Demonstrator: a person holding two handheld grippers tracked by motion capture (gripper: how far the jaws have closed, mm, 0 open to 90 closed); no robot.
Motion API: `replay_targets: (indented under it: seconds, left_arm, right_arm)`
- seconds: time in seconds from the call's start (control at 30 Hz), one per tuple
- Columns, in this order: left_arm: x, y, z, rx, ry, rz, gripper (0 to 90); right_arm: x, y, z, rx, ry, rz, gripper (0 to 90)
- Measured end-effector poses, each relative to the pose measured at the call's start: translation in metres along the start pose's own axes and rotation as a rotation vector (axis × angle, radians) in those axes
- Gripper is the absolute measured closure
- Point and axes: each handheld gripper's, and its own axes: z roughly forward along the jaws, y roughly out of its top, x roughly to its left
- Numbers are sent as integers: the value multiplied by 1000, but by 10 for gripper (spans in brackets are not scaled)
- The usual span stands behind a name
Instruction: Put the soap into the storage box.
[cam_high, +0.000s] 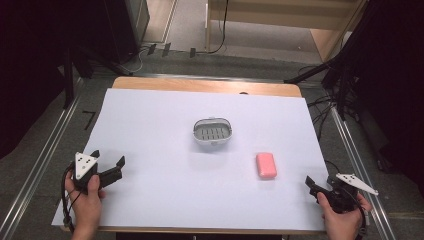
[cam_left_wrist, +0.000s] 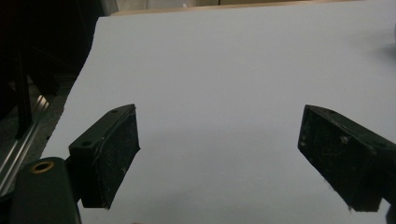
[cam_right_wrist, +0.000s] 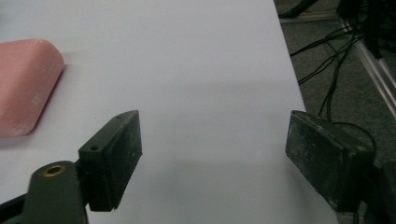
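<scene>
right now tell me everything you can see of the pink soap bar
The pink soap bar is a rounded-corner rectangular block, matte, with faint pale scuffing on top in the right gripper view. It lies flat on the white sheet, in the near right part of the table, nearer than and to the right of the grey soap dish, apart from it. Nothing touches it but the sheet. The right gripper sits close by, jaws open and empty.

Pink soap bar (cam_high: 266, 165), grey-white slotted dish (cam_high: 212, 131), pale lavender sheet (cam_high: 165, 185) (black tools (cam_high: 107, 163)).
</scene>
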Motion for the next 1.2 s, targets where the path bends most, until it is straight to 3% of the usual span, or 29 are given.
replay_targets:
  seconds: [0.03,0.13,0.3,0.4,0.6,0.93,1.2]
  left_arm:
    - [0,0,0,0,2,5,133]
    - [0,0,0,-5,-2,5,133]
    - [0,0,0,-5,-2,6,133]
    - [-1,0,0,-2,1,10,134]
    - [-1,0,0,-3,2,14,134]
    - [-2,0,0,-2,2,18,134]
    - [-2,0,0,0,3,23,134]
  right_arm:
    - [3,0,0,-4,-22,-5,258]
    - [11,2,1,7,-55,-41,290]
    - [21,8,1,6,-57,-44,292]
    - [30,11,4,14,-92,-79,255]
    - [38,20,5,65,-75,-46,259]
    - [57,33,11,134,-23,-57,213]
    - [70,40,19,183,-16,-64,142]
